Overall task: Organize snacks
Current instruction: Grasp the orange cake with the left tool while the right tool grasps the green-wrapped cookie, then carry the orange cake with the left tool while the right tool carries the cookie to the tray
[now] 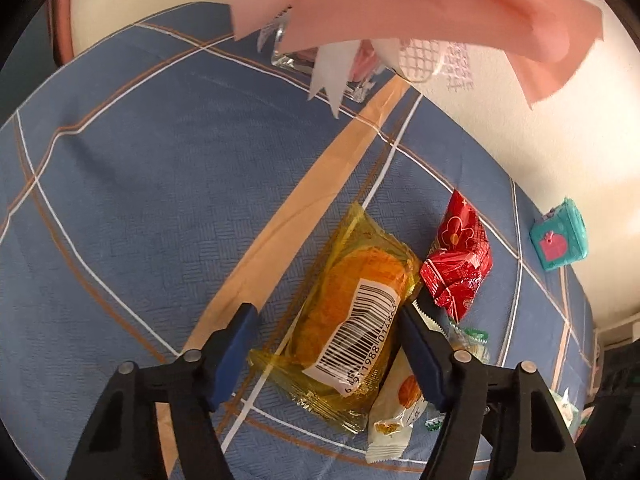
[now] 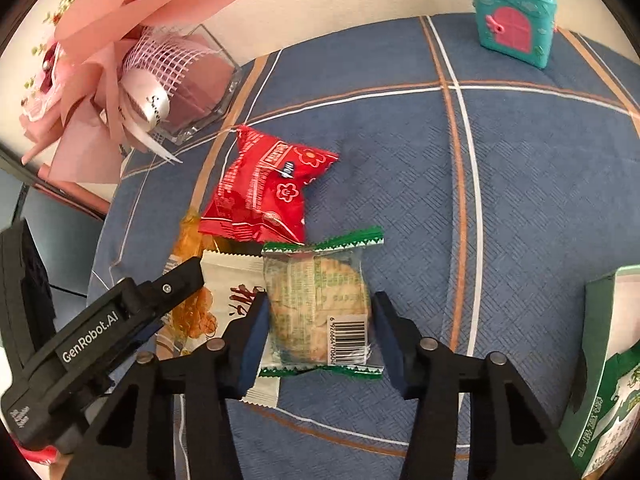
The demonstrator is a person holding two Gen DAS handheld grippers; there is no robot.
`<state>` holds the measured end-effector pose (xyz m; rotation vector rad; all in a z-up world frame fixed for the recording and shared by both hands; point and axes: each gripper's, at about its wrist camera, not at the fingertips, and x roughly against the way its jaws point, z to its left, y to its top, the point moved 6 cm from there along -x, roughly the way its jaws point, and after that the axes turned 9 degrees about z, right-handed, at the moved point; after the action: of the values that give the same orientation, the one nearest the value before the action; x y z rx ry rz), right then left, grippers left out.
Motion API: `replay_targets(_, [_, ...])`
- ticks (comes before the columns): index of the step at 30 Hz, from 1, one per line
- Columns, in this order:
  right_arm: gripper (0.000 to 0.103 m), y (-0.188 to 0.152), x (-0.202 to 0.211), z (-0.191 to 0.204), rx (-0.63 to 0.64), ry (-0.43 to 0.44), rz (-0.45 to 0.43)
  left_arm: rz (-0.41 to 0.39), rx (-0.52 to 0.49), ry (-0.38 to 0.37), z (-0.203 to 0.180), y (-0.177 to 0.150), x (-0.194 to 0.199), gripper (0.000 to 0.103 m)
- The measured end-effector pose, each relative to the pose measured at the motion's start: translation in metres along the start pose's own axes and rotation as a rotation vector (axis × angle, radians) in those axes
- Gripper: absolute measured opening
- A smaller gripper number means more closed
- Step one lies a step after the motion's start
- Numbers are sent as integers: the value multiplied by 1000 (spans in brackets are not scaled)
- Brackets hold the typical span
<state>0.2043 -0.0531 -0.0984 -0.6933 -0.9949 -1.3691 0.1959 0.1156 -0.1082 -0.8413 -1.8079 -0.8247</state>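
On the desk [image 2: 520, 200], blue checked cloth:
Left claw [image 1: 326, 344]: half-wide around the yellow packet [image 1: 352, 320] (right pad touching).
Right claw [image 2: 318, 332]: half-wide around the green-edged cracker packet [image 2: 320, 304], pads just beside it.

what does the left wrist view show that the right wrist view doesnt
Only the left wrist view: the yellow packet in full, barcode up, lying between the left gripper fingers, with a gap at the left pad.

Only the right wrist view: the green-edged cracker packet in full between the right gripper fingers, and a green carton at the right edge.

Both: the red packet, white packet, teal box, pink bouquet and blue checked cloth.
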Motion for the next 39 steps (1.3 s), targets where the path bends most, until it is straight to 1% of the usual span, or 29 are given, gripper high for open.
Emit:
replay_targets(5, [52, -3, 4, -4, -2, -9, 0, -9, 26, -8, 6, -2, 6, 59])
replay_targets(6, [52, -4, 5, -5, -1, -12, 1, -9, 26, -12, 6, -2, 7, 54])
replay_targets(7, [52, -5, 5, -5, 0, -18, 2, -12, 24, -18, 6, -4, 10, 44])
replay_targets(8, [52, -6, 6, -5, 3, -25, 3, -13, 25, -23, 6, -5, 12, 44])
replay_targets(11, [52, -9, 8, -7, 3, -39, 6, -17, 18, -2, 5, -8, 15, 43])
replay_targets(16, [51, -15, 13, -10, 3, -63, 13, -19, 45, -15, 6, -13, 22, 43])
replay_targets(22, [51, -27, 30, -14, 6, -70, 14, -39, 48, -34, 2, -26, 42, 43])
replay_targets(28, [51, -43, 55, -14, 21, -90, -6, -57, 17, -41, -13, -42, 61, 43])
replay_targets(33, [51, -58, 74, -19, 12, -110, -16, -68, -36, -45, -30, -60, 75, 43])
replay_targets(39, [51, -76, 100, -26, 7, -135, -34, -93, -100, -47, -53, -73, 88, 43])
